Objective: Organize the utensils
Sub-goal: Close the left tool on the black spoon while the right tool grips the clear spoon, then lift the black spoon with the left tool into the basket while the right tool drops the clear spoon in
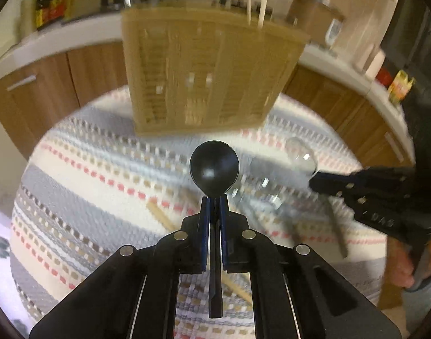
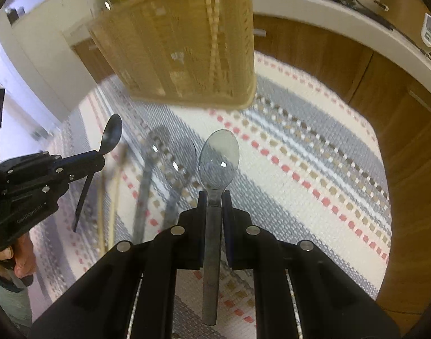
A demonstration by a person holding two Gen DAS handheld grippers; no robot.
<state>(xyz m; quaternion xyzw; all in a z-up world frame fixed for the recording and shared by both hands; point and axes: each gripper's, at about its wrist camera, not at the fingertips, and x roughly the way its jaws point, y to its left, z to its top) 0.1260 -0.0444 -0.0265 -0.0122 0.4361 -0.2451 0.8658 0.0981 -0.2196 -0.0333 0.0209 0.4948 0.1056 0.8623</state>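
Left wrist view: left claw [image 1: 214, 202] is closed tight on the neck of a black plastic spoon [image 1: 214, 166], bowl pointing forward and up, handle running back between the fingers. Spoon is lifted clear of the striped woven cloth [image 1: 88, 175] that covers the desk. Right claw [image 1: 314, 182] enters from the right edge, clamped on a clear plastic spoon [image 1: 301, 152], a hand [image 1: 402, 265] on its grip.

Right wrist view: right claw [image 2: 214, 199] grips the clear spoon by the neck, bowl forward, also off the cloth. Two more clear spoons [image 2: 170, 175] lie on the cloth between the claws, blurred. Wooden chopsticks [image 2: 108, 197] lie beside them, nearer the left claw.

Tan slatted utensil basket [image 2: 181, 42] stands at the far side of the cloth, ahead of both claws, with two pale sticks [image 1: 256, 2] upright in it.
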